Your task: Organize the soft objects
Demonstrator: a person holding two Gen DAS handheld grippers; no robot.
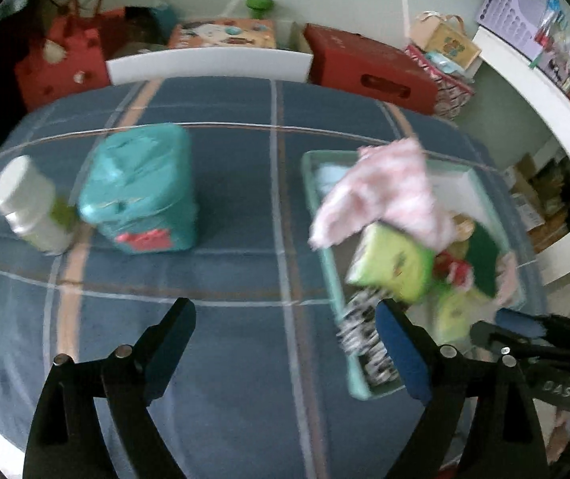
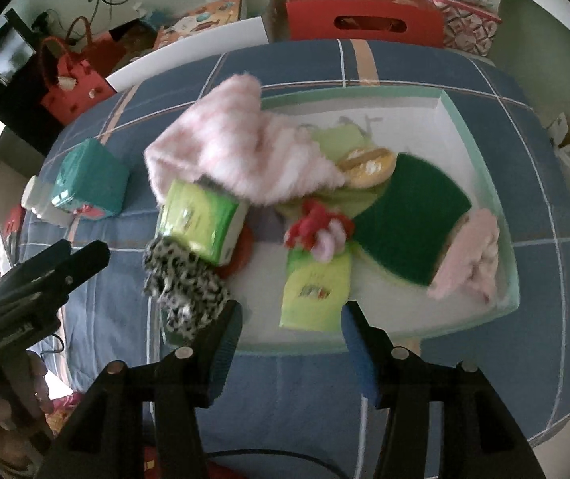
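Pink fuzzy socks [image 2: 241, 151], two; green tissue packs [image 2: 201, 219], two.

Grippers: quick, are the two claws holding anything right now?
Left gripper: open, holding nothing.
Right gripper: open, holding nothing.

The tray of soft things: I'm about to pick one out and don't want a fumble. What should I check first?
1. Right gripper open: ok.
2. Left gripper open, holding nothing: ok.
3. Tray flat on the bedspread: ok.
4. Pink striped sock free to lift: not ok, it drapes over the green tissue pack.
5. Spotted cloth inside the tray: not ok, it hangs over the near edge.
6. Grip target sharp: cannot tell, both views are blurred.
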